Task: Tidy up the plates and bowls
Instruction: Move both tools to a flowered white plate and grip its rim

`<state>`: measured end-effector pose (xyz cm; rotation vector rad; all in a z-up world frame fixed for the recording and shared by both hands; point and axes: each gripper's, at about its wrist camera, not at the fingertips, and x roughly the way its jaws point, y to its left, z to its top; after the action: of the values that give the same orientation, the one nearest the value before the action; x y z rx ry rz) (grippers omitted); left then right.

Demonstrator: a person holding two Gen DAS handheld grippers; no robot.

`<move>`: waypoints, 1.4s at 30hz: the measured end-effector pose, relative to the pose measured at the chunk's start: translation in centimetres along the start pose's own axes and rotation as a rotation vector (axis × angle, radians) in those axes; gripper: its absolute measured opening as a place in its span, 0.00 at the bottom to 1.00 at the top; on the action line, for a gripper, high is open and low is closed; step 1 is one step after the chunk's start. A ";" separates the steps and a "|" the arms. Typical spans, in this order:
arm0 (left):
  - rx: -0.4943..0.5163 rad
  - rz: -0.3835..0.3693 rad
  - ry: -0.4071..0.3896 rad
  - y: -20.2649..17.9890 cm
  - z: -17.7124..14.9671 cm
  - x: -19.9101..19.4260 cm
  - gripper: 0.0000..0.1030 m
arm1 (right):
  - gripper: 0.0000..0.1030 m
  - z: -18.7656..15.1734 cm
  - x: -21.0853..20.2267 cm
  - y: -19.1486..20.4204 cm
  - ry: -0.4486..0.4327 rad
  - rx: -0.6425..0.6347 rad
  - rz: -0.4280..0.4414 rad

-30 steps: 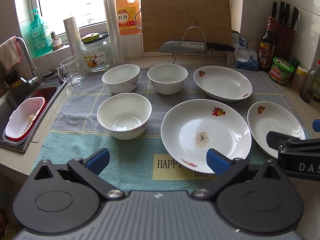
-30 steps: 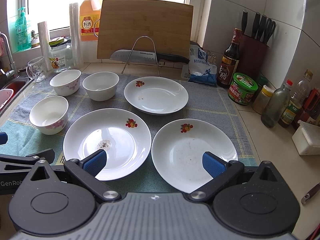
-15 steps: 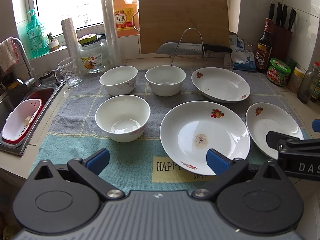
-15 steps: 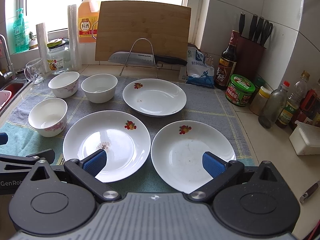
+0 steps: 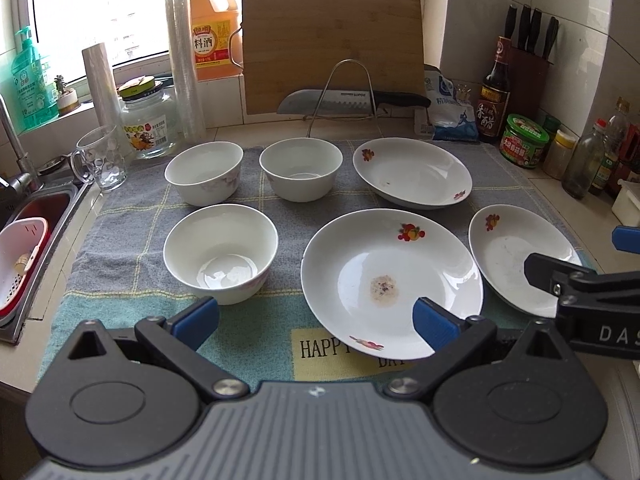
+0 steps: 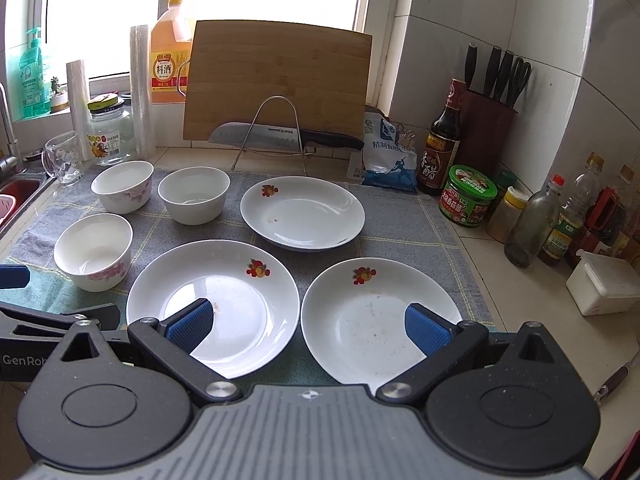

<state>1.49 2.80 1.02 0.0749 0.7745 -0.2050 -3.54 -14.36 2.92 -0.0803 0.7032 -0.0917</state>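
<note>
From the left wrist view, the left hand-held gripper (image 5: 316,320) hung released, its blue pads spread wide and holding nothing, low over the front edge of the towel-covered surface (image 5: 132,208). Against the frame a second earlier, it had edged forward slightly, so the dishes sat a little nearer and larger. The near bowl (image 5: 221,252) lay at about 11 o'clock from the pads, with two more bowls (image 5: 204,178) (image 5: 301,168) behind it. The stained middle plate (image 5: 390,280) sat at 1 o'clock, its near rim under the right pad. The back plate (image 5: 412,172) lay beyond it, and the right plate (image 5: 516,256) at 2 o'clock.

From the right wrist view, the right hand-held gripper (image 6: 308,326) was likewise released and empty, having crept forward a touch. Its left pad overlapped the middle plate (image 6: 224,280), its right pad the right plate (image 6: 368,312). The back plate (image 6: 302,212) lay at 12 o'clock and the bowls at 10 o'clock. None of the dishes had shifted.
</note>
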 end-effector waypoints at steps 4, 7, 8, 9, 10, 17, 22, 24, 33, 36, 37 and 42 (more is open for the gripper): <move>0.029 -0.047 -0.032 0.5 0.1 0.0 0.99 | 1.00 -0.5 -0.2 0.3 -0.011 -0.016 -0.037; 0.056 -0.085 -0.042 0.8 0.2 0.3 0.99 | 1.00 -1.0 -0.3 0.0 -0.009 -0.019 -0.069; 0.063 -0.090 -0.043 0.8 0.2 0.4 0.99 | 1.00 -1.1 -0.3 -0.2 -0.004 -0.017 -0.082; 0.069 -0.097 -0.046 0.8 0.2 0.5 0.99 | 1.00 -1.4 -0.4 -0.5 -0.006 -0.015 -0.088; 0.075 -0.104 -0.047 0.9 0.2 0.6 0.99 | 1.00 -1.6 -0.5 -0.7 -0.007 -0.011 -0.095; 0.080 -0.146 -0.055 0.6 0.4 1.5 0.99 | 1.00 -3.9 0.7 -3.4 0.032 0.034 -0.130; 0.037 -0.236 -0.041 0.6 0.5 2.7 0.99 | 1.00 -5.9 2.7 -5.3 0.068 0.048 -0.108; 0.058 -0.220 -0.028 0.0 0.6 3.2 0.99 | 1.00 -6.6 3.8 -6.0 0.087 0.057 -0.091; 0.113 -0.186 -0.014 -3.0 1.8 4.9 0.99 | 1.00 -8.8 8.4 -8.5 0.121 0.062 0.017; 0.130 -0.193 -0.001 -4.0 2.4 5.9 0.99 | 1.00 -9.3 9.7 -9.1 0.126 0.054 0.051; 0.135 -0.196 0.007 -4.4 2.7 6.2 0.99 | 1.00 -9.4 10.1 -9.3 0.125 0.048 0.059; 0.168 -0.217 0.032 -6.5 3.9 8.1 0.99 | 1.00 -9.6 11.1 -10.1 0.108 0.009 0.126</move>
<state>8.45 -5.34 -1.77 0.1534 0.7960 -0.4760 -1.94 -25.99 -10.41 -0.0221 0.8139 0.0213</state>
